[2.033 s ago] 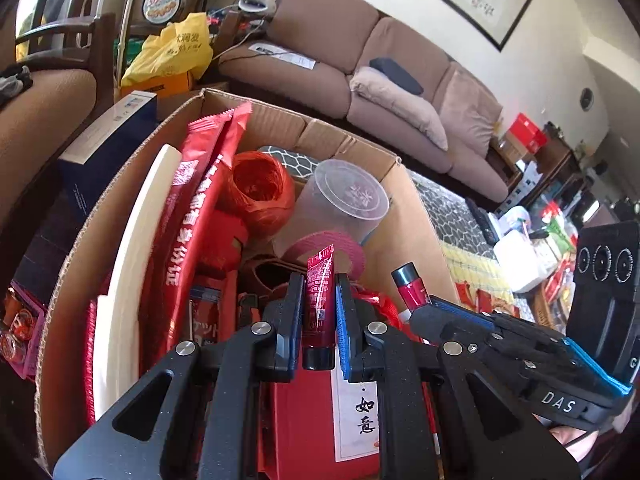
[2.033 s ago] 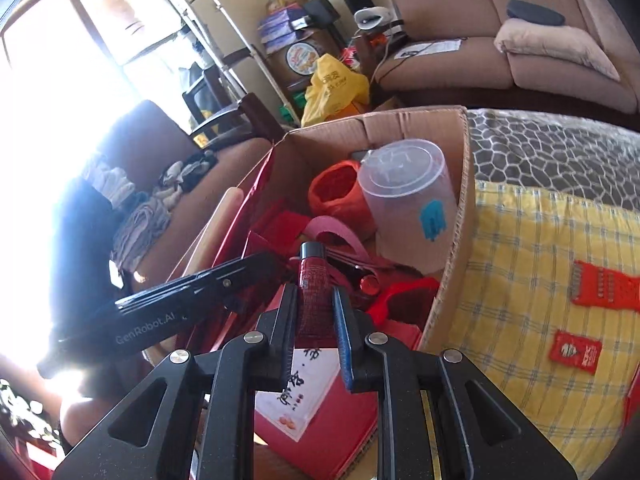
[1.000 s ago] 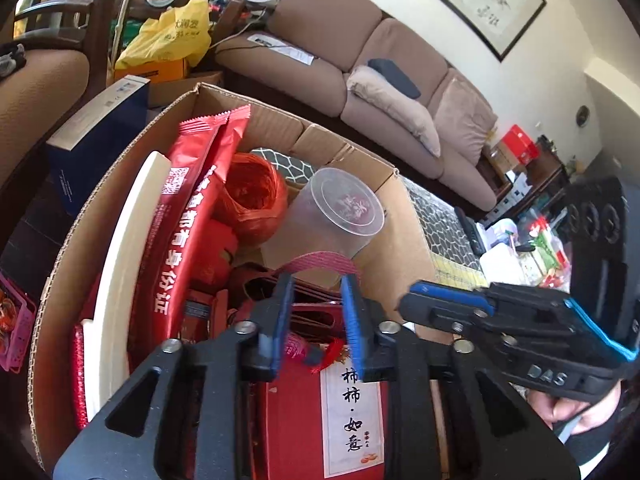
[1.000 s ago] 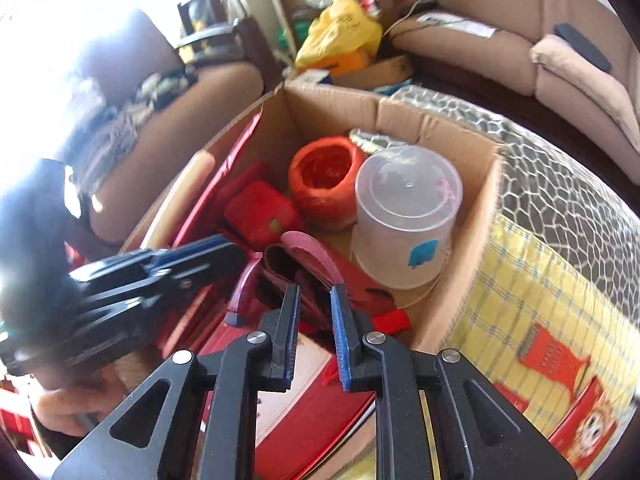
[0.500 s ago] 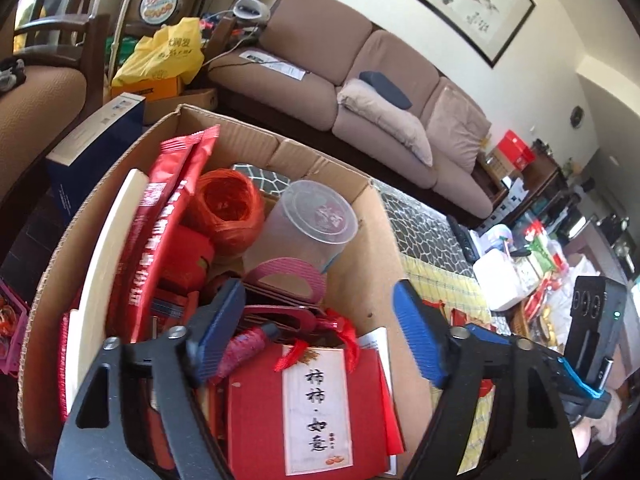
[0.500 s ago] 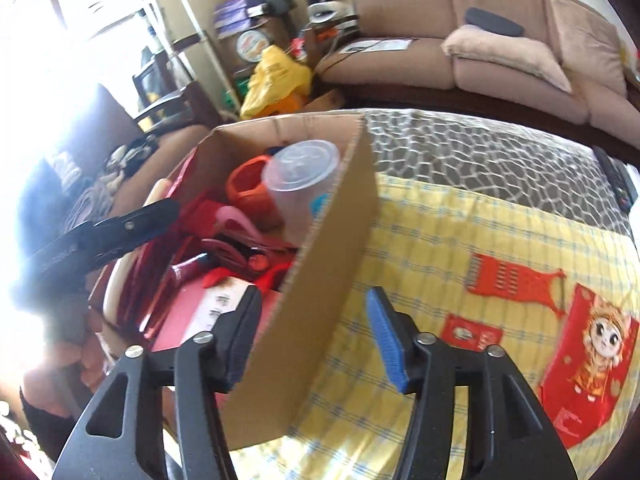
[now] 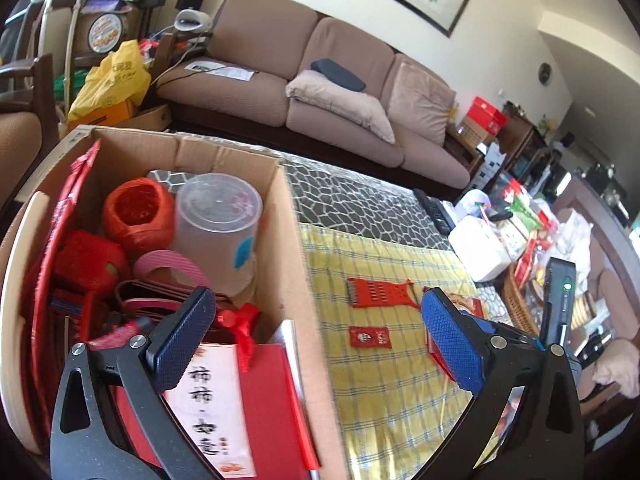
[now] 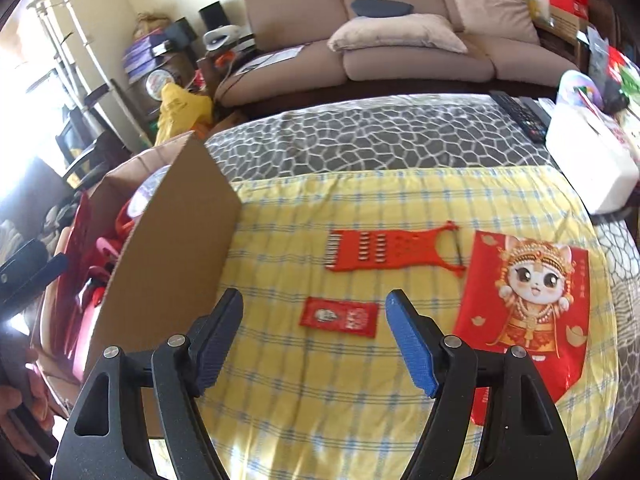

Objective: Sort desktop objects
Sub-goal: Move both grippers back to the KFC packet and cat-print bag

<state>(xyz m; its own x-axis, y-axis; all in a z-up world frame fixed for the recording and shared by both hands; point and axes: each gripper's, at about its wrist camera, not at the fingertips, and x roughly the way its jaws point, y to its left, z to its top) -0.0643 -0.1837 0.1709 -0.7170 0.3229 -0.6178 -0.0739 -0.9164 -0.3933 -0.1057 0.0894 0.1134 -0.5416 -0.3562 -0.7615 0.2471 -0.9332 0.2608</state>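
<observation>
My left gripper hovers over the right wall of the cardboard box, its jaws opening wide with nothing between them. The box holds a clear cup, a red twine ball, pink tape and a red card. My right gripper hangs above the yellow checked cloth, jaws also opening and empty. Just beyond its tips lies a small red packet, apart from both pads. Farther off are a red grater and a red cat-print bag.
The box's side wall rises at the left of the cloth. A white box and remotes sit at the far right on the grey patterned cover. A sofa stands behind. Cluttered baskets line the right edge.
Both grippers let go of their red tubes inside the box and opened. They swung right; the right one left the box and now looks down on the yellow cloth.
</observation>
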